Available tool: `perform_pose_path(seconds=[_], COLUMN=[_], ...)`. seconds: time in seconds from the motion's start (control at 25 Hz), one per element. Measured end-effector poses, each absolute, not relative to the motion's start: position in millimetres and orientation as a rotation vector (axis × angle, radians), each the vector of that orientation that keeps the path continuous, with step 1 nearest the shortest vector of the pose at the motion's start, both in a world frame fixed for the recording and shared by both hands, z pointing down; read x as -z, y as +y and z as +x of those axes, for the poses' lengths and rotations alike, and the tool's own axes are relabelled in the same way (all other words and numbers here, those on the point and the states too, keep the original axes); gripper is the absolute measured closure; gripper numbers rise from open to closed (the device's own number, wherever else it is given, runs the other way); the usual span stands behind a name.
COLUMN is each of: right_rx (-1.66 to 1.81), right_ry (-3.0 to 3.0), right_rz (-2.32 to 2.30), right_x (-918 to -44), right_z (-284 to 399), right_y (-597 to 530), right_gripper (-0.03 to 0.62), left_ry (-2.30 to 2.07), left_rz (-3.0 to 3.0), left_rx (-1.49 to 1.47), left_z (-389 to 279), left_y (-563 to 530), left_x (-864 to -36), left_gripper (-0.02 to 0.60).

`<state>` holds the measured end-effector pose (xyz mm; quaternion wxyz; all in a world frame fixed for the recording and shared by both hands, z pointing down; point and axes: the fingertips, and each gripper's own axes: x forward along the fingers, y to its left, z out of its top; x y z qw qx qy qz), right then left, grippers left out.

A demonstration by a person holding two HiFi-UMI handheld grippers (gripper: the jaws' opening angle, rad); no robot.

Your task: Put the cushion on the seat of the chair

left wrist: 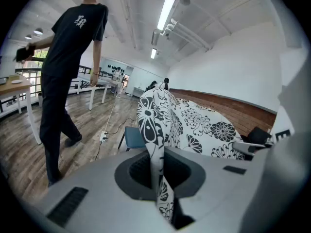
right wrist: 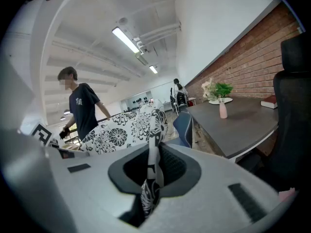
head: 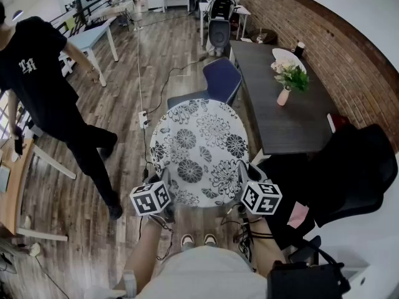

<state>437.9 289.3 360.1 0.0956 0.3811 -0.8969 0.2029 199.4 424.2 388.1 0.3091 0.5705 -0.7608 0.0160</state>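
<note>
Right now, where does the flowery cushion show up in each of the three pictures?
Head view: cushion at centre, held up above the floor.
Left gripper view: right of centre, edge pinched in the jaws.
Right gripper view: left of centre, edge pinched in the jaws.
Shared landmark: the blue chair just beyond it in all three.

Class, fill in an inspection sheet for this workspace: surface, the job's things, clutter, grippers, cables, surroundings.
Surface: wooden floor; dark table at right.
Job's things: floral cushion held up in front of the blue chair, not yet on its seat.
Clutter: vase of flowers and white plate on the table.
Grippers: left gripper and right gripper each shut on the cushion's near edge.
Cables: cable crosses the floor to a power strip near the chair.
Surroundings: standing person at left, brick wall, black office chair.
</note>
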Motion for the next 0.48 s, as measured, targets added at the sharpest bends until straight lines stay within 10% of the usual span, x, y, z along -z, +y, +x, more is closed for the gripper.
perform_pose_path(seconds=[0.48], right_rx=[-0.690], right_ry=[-2.647], right_rz=[1.049], right_x=[-374.2], right_z=[427.9], right_y=[284.4], right_gripper=[0.559], left_ry=[-1.949], left_rz=[1.488], left_rx=[-0.034], left_z=[208.4], left_y=[415.7], left_x=[-409.0], left_gripper=[0.568])
